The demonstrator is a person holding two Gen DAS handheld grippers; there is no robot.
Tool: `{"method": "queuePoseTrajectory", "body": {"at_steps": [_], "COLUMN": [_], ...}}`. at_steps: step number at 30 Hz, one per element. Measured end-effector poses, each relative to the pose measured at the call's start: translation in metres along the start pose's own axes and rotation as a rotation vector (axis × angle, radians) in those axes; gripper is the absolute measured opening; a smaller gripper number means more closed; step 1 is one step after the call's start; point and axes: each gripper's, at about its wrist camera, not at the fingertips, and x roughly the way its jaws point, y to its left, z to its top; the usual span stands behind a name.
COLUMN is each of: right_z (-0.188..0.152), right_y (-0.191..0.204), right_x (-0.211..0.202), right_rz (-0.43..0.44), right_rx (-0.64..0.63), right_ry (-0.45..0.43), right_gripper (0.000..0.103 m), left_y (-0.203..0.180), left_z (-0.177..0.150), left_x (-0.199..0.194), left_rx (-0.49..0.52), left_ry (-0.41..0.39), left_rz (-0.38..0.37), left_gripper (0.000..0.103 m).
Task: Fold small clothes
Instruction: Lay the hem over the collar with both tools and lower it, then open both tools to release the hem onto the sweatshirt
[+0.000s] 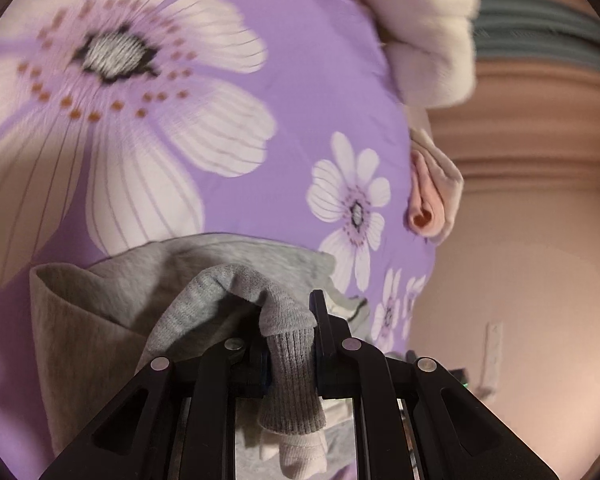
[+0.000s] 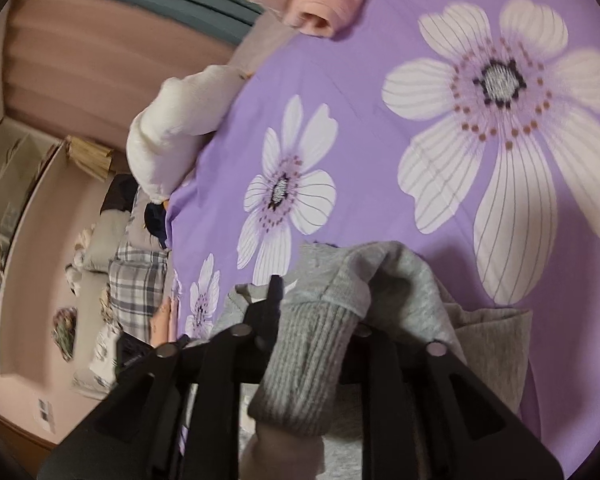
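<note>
- Left wrist view: a big purple sheet (image 1: 300, 80) with white flowers is spread out flat, and it fills most of the picture. The same sheet is seen in the right wrist view (image 2: 380, 80).
- A small grey top (image 1: 112, 300) is bunched up low on the sheet, close to both cameras. It is seen in the right wrist view too (image 2: 412, 292).
- A white fluffy thing (image 1: 428, 40) is seen at the far edge of the sheet. A pink rolled cloth (image 1: 424, 204) lies near it on that edge.
- The left gripper (image 1: 290, 336) is closed on a grey ribbed cuff (image 1: 292, 380). The cuff is squeezed between the two black fingers. Its long way runs along the fingers, back toward the camera. Its open end hangs down below them, and a pale lining is seen there.
- The right gripper (image 2: 320, 320) has a second ribbed cuff (image 2: 304, 364) lying between its fingers. One black finger (image 2: 274, 300) is seen on the left of the cuff, with a small gap beside it. The other finger is hidden by the cloth. The jaws are parted a little, and it cannot be told if the cuff is pinched.
- This cuff also runs along the fingers and droops toward the camera.
</note>
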Motion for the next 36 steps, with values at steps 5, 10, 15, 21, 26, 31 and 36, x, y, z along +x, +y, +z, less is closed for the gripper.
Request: {"method": "queuePoseTrajectory", "body": {"at_steps": [5, 10, 15, 21, 26, 31, 36], "right_z": [0.016, 0.023, 0.020, 0.026, 0.021, 0.000, -0.029], "right_y": [-0.025, -0.033, -0.033, -0.037, -0.023, -0.012, 0.002], "right_x": [0.002, -0.004, -0.006, -0.019, -0.043, -0.056, -0.064], "right_rz": [0.066, 0.117, 0.116, 0.250, 0.187, 0.111, 0.001], "right_rx": [0.185, 0.273, 0.268, 0.325, 0.247, 0.118, -0.073], "right_ry": [0.010, -0.012, -0.014, -0.093, -0.146, -0.133, -0.118], "right_gripper": [0.052, 0.060, 0.061, 0.079, 0.080, 0.080, 0.079], "left_y": [0.012, 0.012, 0.013, 0.010, 0.005, 0.006, 0.000], "left_z": [0.011, 0.018, 0.023, 0.021, 0.022, 0.024, 0.019], "left_x": [0.005, 0.003, -0.012, -0.012, -0.019, -0.034, -0.059], "left_rx": [-0.097, -0.143, -0.134, -0.108, -0.099, -0.091, -0.038], "left_ry": [0.026, 0.029, -0.029, -0.030, -0.053, -0.105, -0.178], "left_rz": [-0.035, -0.051, -0.051, -0.034, -0.052, -0.029, -0.002], "left_gripper": [0.010, 0.030, 0.038, 0.038, 0.038, 0.038, 0.050]}}
